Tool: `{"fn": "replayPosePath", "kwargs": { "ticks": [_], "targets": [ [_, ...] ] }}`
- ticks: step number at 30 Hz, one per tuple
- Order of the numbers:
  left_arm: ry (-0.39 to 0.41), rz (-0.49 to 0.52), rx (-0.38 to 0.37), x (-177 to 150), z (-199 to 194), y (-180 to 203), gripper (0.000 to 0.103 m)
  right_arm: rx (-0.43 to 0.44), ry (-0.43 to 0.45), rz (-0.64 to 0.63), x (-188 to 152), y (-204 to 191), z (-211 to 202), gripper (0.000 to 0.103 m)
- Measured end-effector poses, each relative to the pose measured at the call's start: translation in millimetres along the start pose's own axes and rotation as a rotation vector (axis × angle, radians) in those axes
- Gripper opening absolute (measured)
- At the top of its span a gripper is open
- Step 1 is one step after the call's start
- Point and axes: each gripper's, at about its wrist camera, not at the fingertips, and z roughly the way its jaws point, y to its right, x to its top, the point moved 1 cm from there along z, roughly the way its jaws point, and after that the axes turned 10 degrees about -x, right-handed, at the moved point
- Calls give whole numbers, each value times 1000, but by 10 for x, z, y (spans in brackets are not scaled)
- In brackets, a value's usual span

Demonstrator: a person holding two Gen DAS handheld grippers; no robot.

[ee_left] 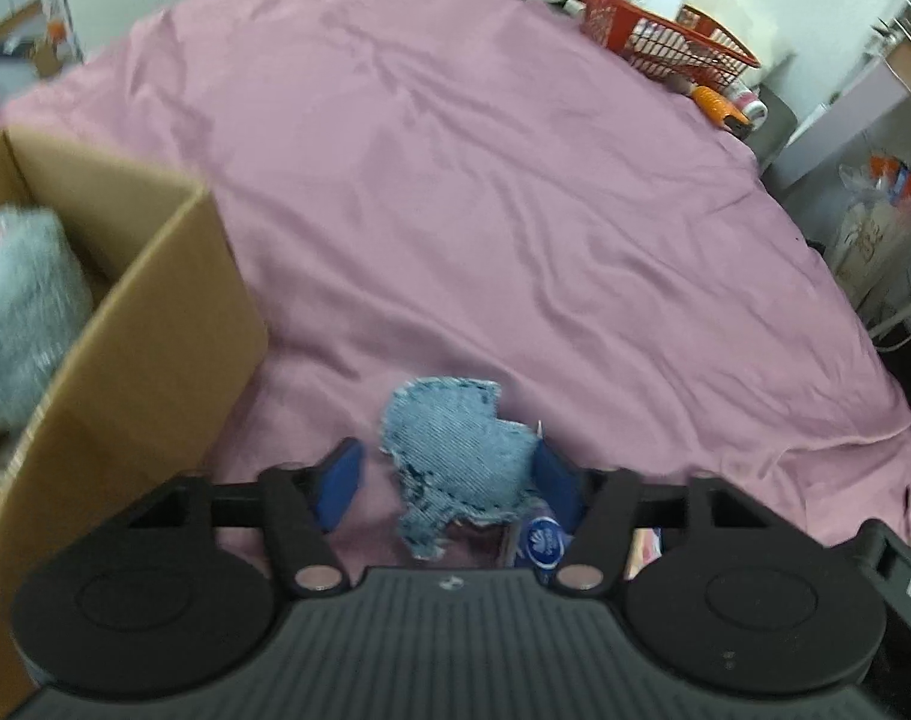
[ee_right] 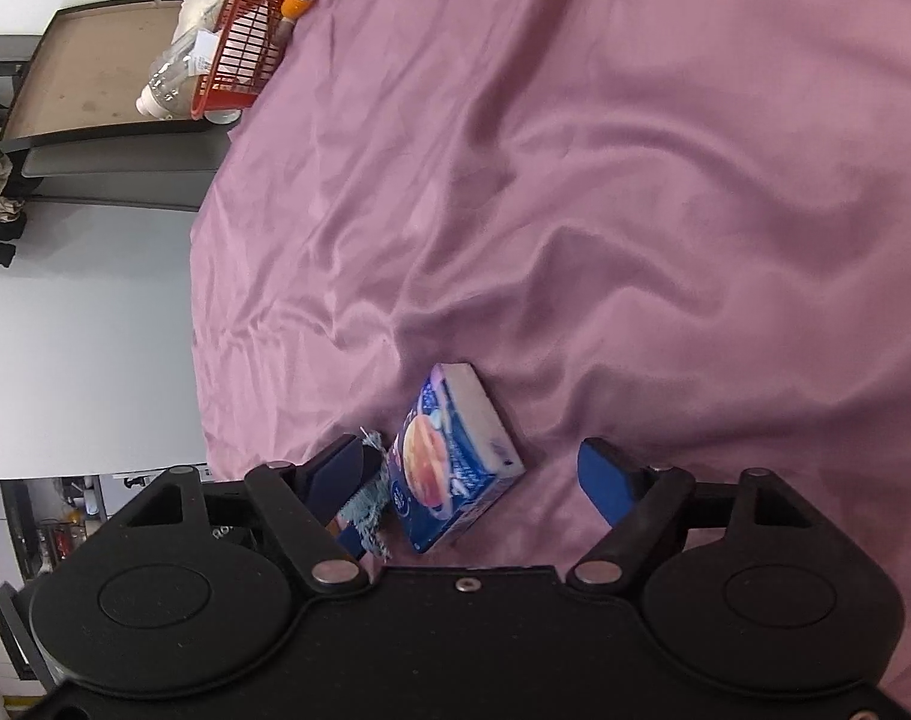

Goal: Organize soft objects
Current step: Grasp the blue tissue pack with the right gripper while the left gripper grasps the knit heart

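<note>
A frayed denim patch [ee_left: 455, 450] is seen between the spread fingers of the left gripper [ee_left: 449, 483]; it touches the right-hand finger, but whether it is hanging from that finger or lying on the pink bedsheet [ee_left: 485, 180] cannot be told. No pinch across it is made. The patch is judged light, limp and non-slippery, so it should be taken near its thick middle rather than by the loose fringe, which could pull away. The cardboard box [ee_left: 125, 324], already holding a grey fluffy item [ee_left: 23, 300], stands just beside it on the left and is the likely destination. The right gripper [ee_right: 476, 483] is also held wide apart, around a small blue carton [ee_right: 455, 462] lying on the sheet; the carton looks stiff and is not gripped.
</note>
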Motion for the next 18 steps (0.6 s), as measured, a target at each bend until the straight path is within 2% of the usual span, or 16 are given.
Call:
{"fn": "replayPosePath", "kwargs": {
  "ticks": [2, 4, 5, 6, 8, 12, 18],
  "targets": [
    [2, 5, -17, -33, -10, 7, 43, 0, 3, 7, -5, 3, 20, 79],
    [-10, 19, -30, -65, -19, 40, 40, 11, 7, 14, -16, 5, 29, 76],
    [-17, 16, -40, -73, -17, 50, 37, 12, 8, 13, -18, 13, 24, 68],
    [-24, 14, -49, -87, -19, 54, 37, 12, 9, 14, -17, 18, 24, 50],
    [-26, 16, -52, -109, -41, 72, 34, 23, -4, 27, -15, 54, 35, 28],
    [-32, 15, -61, -134, -112, 71, 32, 31, 33, 11, -39, 38, -80, 21],
    [4, 59, -69, -149, -373, 87, 31, 40, 92, -59, -81, -95, -290, 20]
  ]
}}
